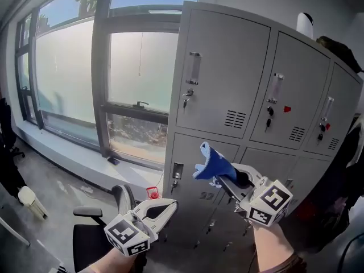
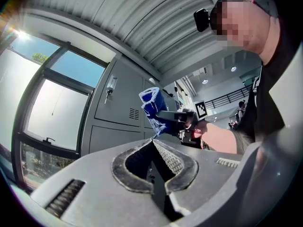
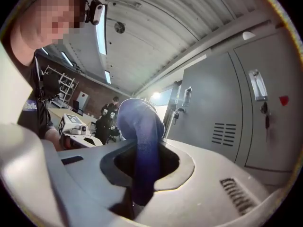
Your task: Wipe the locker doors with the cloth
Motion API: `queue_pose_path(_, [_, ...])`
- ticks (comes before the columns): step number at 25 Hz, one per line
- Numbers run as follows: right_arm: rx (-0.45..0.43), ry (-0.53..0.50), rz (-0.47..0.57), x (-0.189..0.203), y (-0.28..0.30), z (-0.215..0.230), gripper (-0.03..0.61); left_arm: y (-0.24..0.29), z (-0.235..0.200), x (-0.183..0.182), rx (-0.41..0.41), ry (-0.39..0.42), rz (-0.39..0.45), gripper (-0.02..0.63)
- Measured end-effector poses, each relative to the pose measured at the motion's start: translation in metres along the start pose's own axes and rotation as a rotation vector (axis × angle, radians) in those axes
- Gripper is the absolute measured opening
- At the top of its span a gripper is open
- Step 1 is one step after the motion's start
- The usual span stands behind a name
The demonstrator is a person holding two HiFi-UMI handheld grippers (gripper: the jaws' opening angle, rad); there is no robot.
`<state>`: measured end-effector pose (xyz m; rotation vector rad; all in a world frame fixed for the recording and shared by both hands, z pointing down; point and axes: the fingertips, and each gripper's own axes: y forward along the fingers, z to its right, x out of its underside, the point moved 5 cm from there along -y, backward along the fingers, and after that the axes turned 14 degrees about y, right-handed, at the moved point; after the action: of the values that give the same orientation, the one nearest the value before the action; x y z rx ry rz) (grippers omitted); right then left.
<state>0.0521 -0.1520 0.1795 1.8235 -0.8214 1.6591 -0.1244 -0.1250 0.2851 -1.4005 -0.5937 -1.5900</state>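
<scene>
Locker bank: grey steel locker bank [image 1: 301,95], two rows of doors, filling the right and far side of the scene; a large framed window [image 1: 136,61] stands to its left.
Doors: the upper-left grey door [image 1: 222,61] is nearest the window. Every door carries a raised handle, a lock with keys and a louvred vent. The middle upper door also has a small red tag [image 1: 287,109].
Right gripper: right gripper [image 1: 223,180] is raised in front of the lower-left door, jaws clamped on the cloth.
Left gripper: left gripper [image 1: 168,208] is held low and near, left of the right one. Its jaws are together with nothing between them.
Cloth: blue knitted cloth [image 1: 215,165] is bunched and stands up out of the right jaws. It appears short of the door face, though contact cannot be confirmed.
Step in hand: judged to be bringing the cloth onto a door to begin wiping.
Method advised: present the loose bulk of the cloth flat to the panel, not the jaw tips, so metal does not scrape paint. Work from the top row down in overlapping passes.
Hazards: keys, handles and vents could snag the knit, so skirt them. A light grip may let the cloth pull free under pressure.
</scene>
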Motion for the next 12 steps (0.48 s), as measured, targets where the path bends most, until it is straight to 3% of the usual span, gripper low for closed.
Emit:
queue_pose_path(6, [0.082,-0.082,-0.028,-0.041,0.042,0.017,0.057,0.013,-0.035,-0.025,0.047,0.093,0.009,-0.002])
queue_pose_path(12, [0.075,-0.106,-0.052,-0.048,0.055,0.037,0.057,0.048,-0.04,-0.034,0.086,0.125,-0.003,-0.002])
